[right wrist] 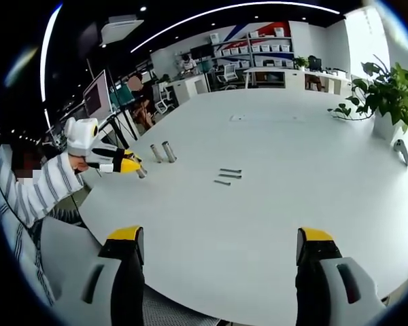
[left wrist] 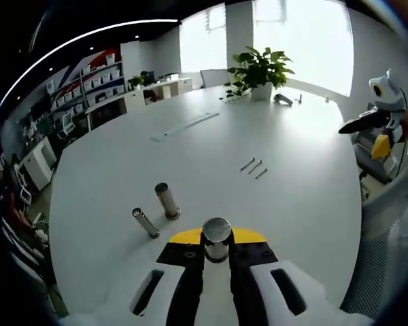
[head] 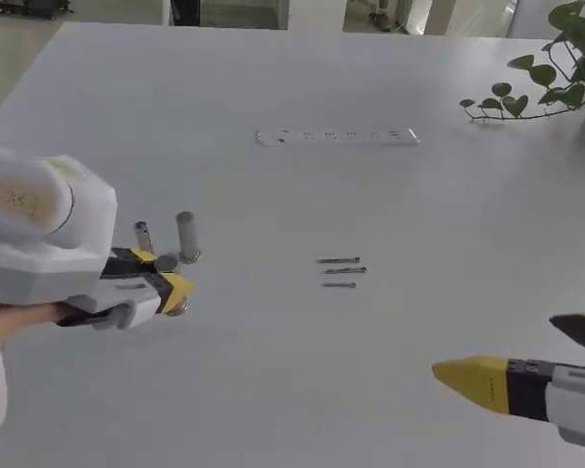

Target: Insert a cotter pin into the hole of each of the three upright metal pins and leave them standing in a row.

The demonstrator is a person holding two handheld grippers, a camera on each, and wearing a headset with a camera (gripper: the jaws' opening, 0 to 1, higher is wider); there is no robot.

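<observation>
My left gripper (left wrist: 217,239): jaws clamped on short grey cylindrical metal pin (left wrist: 217,229), near left of white surface (head: 390,205). Two more grey upright pins (head: 185,237) stand just beside it. Three thin cotter pins (head: 341,272) lie parallel mid-surface. My right gripper (right wrist: 219,236): jaws wide, holding nothing.

Metal pin (left wrist: 217,232) shaft hidden between jaws of left gripper (left wrist: 217,250). Cotter pins (head: 342,272) too small to resolve shape. Right gripper (head: 495,346) body cut by right frame edge.
</observation>
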